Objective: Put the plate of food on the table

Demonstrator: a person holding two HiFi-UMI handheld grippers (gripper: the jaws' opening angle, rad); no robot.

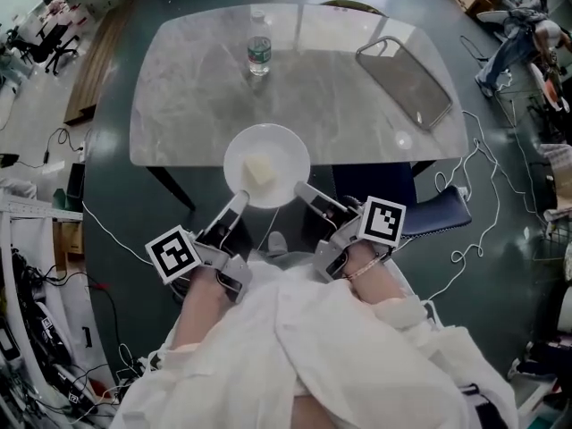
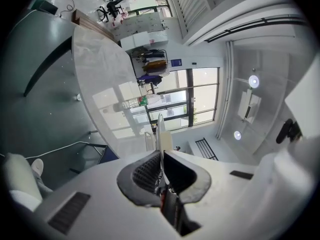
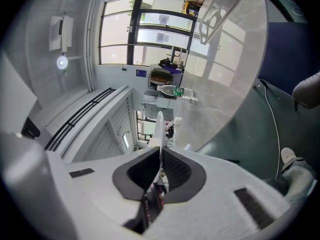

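The round white plate (image 1: 239,147) with a pale yellow block of food (image 1: 259,170) on it is held over the near edge of the big grey marble tabletop (image 1: 188,96). Part of the plate hangs past that edge. I cannot tell if it touches the tabletop.

The left gripper (image 1: 239,200) has its jaws clamped on the plate's rim on one side. The right gripper (image 1: 302,189) has its jaws clamped on the rim on the other side.

A clear plastic water bottle (image 1: 259,50) stands near the middle of the tabletop. A flat grey tray (image 1: 404,80) lies at the tabletop's right end.

I think the job is about half done. The plate has to go further in over the tabletop, come down flat, and be let go.
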